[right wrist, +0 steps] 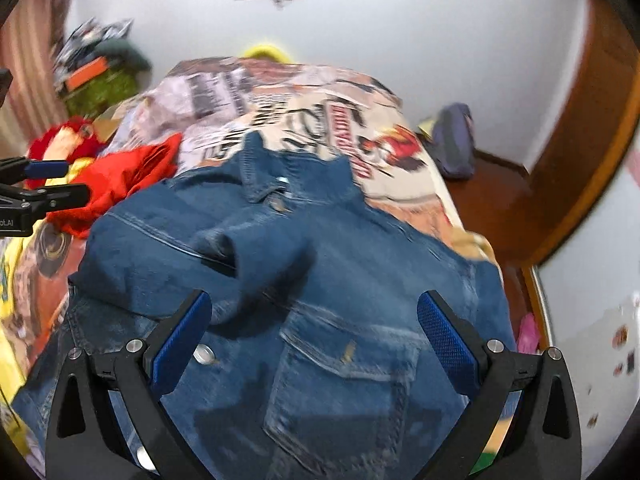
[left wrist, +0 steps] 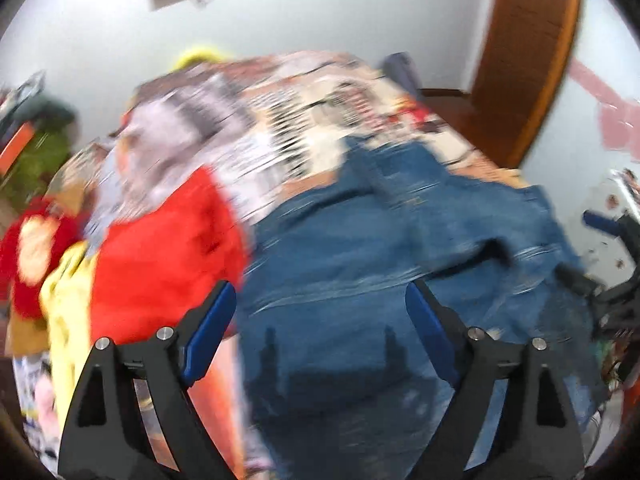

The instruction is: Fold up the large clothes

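Beside the denim jacket (right wrist: 304, 264) lies a red garment (right wrist: 132, 176).

Printed bedspread (right wrist: 304, 92) across the bed; red plush toy (right wrist: 66, 142) at its left edge, purple bag (right wrist: 454, 140) on the dark wooden stand (right wrist: 492, 196) off its far right corner. Green heap (right wrist: 100, 88) by the white wall (right wrist: 400, 20), brown wooden door frame (right wrist: 592, 120) right

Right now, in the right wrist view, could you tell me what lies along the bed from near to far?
Right tongs → denim jacket → printed bedspread → yellow item at the far end by the wall.
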The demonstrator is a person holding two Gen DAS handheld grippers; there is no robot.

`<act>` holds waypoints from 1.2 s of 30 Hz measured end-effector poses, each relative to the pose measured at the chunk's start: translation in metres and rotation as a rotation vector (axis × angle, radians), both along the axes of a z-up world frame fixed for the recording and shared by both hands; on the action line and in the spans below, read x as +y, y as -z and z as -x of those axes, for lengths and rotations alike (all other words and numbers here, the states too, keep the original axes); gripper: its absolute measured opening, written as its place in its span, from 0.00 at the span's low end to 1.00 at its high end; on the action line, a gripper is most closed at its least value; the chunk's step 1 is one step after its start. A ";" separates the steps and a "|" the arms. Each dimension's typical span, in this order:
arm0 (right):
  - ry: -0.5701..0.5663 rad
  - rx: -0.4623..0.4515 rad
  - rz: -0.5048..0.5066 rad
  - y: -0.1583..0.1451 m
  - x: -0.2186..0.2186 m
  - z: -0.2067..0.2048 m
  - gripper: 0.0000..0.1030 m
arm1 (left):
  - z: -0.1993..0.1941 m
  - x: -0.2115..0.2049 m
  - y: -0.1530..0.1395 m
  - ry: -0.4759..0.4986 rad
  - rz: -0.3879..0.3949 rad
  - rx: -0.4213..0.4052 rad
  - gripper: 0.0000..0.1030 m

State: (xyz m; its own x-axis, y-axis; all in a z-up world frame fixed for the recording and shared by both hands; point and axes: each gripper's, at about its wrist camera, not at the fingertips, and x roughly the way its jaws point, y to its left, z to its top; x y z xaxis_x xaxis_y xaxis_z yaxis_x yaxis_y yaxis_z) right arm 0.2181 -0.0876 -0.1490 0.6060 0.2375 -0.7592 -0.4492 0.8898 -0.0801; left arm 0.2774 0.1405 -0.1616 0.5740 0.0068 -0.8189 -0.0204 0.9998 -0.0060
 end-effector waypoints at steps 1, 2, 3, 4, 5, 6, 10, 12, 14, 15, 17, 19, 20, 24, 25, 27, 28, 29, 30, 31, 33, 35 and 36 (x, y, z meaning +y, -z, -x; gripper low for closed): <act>-0.028 -0.002 0.017 0.002 0.009 -0.003 0.99 | 0.004 0.012 0.007 -0.028 0.006 0.017 0.84; -0.047 0.000 0.031 0.004 0.016 -0.007 0.99 | 0.009 0.024 0.014 -0.053 0.013 0.034 0.84; -0.076 0.011 0.047 0.008 0.026 -0.012 0.99 | 0.014 0.037 0.023 -0.083 0.023 0.056 0.84; -0.097 0.026 0.056 0.012 0.033 -0.015 0.98 | 0.019 0.045 0.029 -0.102 0.029 0.070 0.84; -0.129 0.050 0.067 0.017 0.042 -0.021 0.97 | 0.025 0.057 0.038 -0.128 0.037 0.089 0.84; -0.151 0.067 0.079 0.022 0.050 -0.025 0.97 | 0.030 0.067 0.048 -0.150 0.048 0.109 0.84; -0.210 0.105 0.156 0.039 0.075 -0.036 0.94 | 0.049 0.085 0.078 -0.190 0.073 0.170 0.84; -0.244 0.116 0.206 0.049 0.087 -0.043 0.93 | 0.054 0.088 0.094 -0.195 0.085 0.198 0.84; -0.252 0.133 0.250 0.063 0.095 -0.049 0.89 | 0.063 0.088 0.109 -0.193 0.106 0.219 0.84; -0.250 0.150 0.272 0.072 0.099 -0.053 0.85 | 0.066 0.086 0.114 -0.191 0.115 0.228 0.84; -0.242 0.165 0.306 0.084 0.100 -0.057 0.78 | 0.068 0.079 0.125 -0.176 0.120 0.254 0.84; -0.243 0.136 0.298 0.085 0.099 -0.056 0.70 | 0.069 0.072 0.134 -0.164 0.098 0.268 0.84; -0.243 0.131 0.293 0.083 0.098 -0.055 0.61 | 0.067 0.070 0.136 -0.167 0.083 0.269 0.86; -0.193 0.061 0.241 0.054 0.098 -0.055 0.23 | 0.062 0.071 0.137 -0.203 0.078 0.243 0.88; -0.186 0.039 0.215 0.044 0.097 -0.055 0.15 | 0.060 0.072 0.138 -0.209 0.083 0.240 0.88; -0.170 0.000 0.150 0.020 0.094 -0.058 0.15 | 0.057 0.074 0.138 -0.227 0.087 0.239 0.88; -0.162 -0.029 0.099 0.001 0.088 -0.060 0.14 | 0.056 0.075 0.138 -0.237 0.090 0.240 0.88; -0.152 -0.051 0.066 -0.011 0.084 -0.062 0.14 | 0.055 0.075 0.138 -0.241 0.089 0.239 0.88; -0.142 -0.067 0.037 -0.022 0.079 -0.063 0.14 | 0.054 0.074 0.137 -0.245 0.079 0.235 0.88; -0.128 -0.084 0.001 -0.038 0.073 -0.066 0.13 | 0.055 0.074 0.139 -0.247 0.071 0.232 0.88; -0.105 -0.122 -0.086 -0.069 0.055 -0.069 0.13 | 0.053 0.074 0.139 -0.256 0.054 0.230 0.88; -0.080 -0.169 -0.154 -0.094 0.041 -0.064 0.13 | 0.053 0.073 0.139 -0.268 0.057 0.227 0.90; -0.073 -0.187 -0.181 -0.104 0.035 -0.062 0.13 | 0.052 0.072 0.139 -0.278 0.058 0.221 0.93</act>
State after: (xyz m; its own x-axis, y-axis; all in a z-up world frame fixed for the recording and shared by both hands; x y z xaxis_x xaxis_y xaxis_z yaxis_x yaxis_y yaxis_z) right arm 0.2799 -0.0528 -0.0448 0.7080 0.4075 -0.5768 -0.5050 0.8631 -0.0102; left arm 0.2253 0.2129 -0.3003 0.3653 0.0877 -0.9268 -0.2987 0.9539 -0.0275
